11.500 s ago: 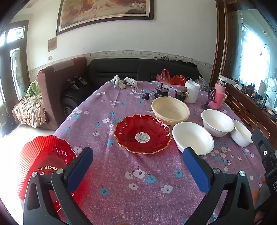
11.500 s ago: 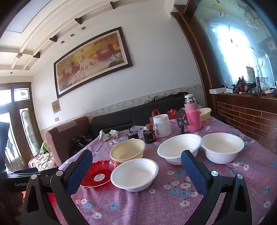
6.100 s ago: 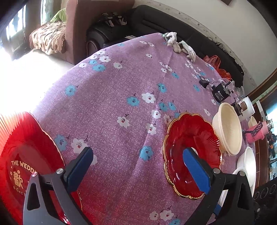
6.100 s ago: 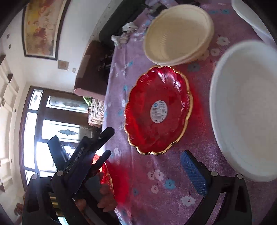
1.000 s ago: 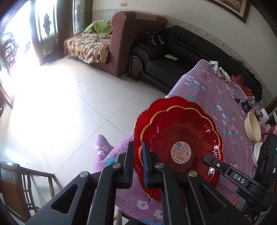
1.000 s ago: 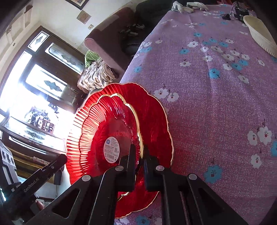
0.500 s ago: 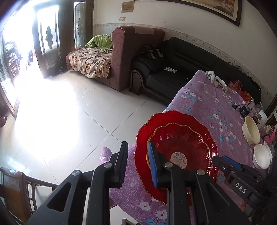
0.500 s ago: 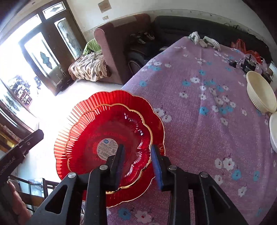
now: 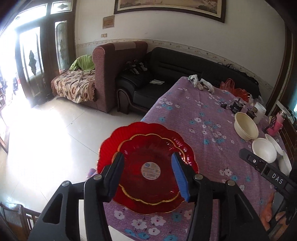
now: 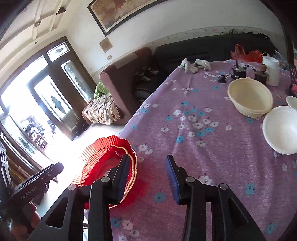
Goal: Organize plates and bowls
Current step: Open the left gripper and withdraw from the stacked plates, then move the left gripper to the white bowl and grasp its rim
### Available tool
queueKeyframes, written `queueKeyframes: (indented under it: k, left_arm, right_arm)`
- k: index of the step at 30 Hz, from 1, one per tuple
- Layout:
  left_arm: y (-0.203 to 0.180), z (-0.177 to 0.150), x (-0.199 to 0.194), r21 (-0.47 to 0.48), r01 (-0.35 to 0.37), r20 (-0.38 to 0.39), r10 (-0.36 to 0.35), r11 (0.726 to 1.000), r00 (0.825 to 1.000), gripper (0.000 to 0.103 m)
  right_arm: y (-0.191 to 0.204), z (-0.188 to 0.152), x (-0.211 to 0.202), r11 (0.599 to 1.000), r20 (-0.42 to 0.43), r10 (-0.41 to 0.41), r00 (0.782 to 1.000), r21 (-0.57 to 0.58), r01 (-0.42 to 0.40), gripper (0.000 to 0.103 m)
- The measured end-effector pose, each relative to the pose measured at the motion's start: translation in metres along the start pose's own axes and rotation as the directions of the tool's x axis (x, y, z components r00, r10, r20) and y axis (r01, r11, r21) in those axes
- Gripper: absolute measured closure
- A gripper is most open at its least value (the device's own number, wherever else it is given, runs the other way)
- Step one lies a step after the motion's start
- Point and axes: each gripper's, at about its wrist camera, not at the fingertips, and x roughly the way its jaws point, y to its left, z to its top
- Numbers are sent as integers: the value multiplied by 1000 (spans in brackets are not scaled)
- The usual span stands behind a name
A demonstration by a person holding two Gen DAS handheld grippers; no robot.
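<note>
Left tool (image 9: 147, 175) frames the sticker (image 9: 150, 168); right view hides it.

Purple floral tablecloth (image 9: 204, 118) over the table. At far edge: pale gloves (image 9: 201, 84), red plastic bag (image 9: 234, 90) just beyond. Far right: black electronics with cables (image 10: 239, 71), white lidded container (image 10: 270, 71), pink flask (image 9: 276, 123). Beyond the table: black sofa (image 9: 178, 68); to its left, maroon armchair (image 9: 111, 70) with patterned throw (image 9: 74, 87). Framed painting (image 10: 118, 13) on white wall. Glazed wooden doors (image 9: 37, 55) far left, glare on the tiled floor (image 9: 46, 139).
</note>
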Motion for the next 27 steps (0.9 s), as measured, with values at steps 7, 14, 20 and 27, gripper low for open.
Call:
queueKeyframes:
  k: [7, 14, 20, 27]
  left_arm:
    - [-94, -20, 10, 179, 129, -37, -125, 975, 992, 23]
    - [-173, -42, 44, 275, 250, -173, -208, 928, 963, 20]
    - [-209, -20, 76, 200, 305, -234, -257, 931, 937, 20]
    - [-242, 2, 108, 159, 267, -225, -228, 951, 947, 20]
  right_arm:
    - [-60, -38, -44, 999, 61, -32, 998, -4, 32, 51]
    - [-131, -52, -102, 989, 144, -135, 980, 79, 125, 51]
    - [-193, -29, -147, 963, 202, -202, 958, 218, 157, 45]
    - [-231, -11, -161, 934, 238, -246, 940, 316, 165, 44]
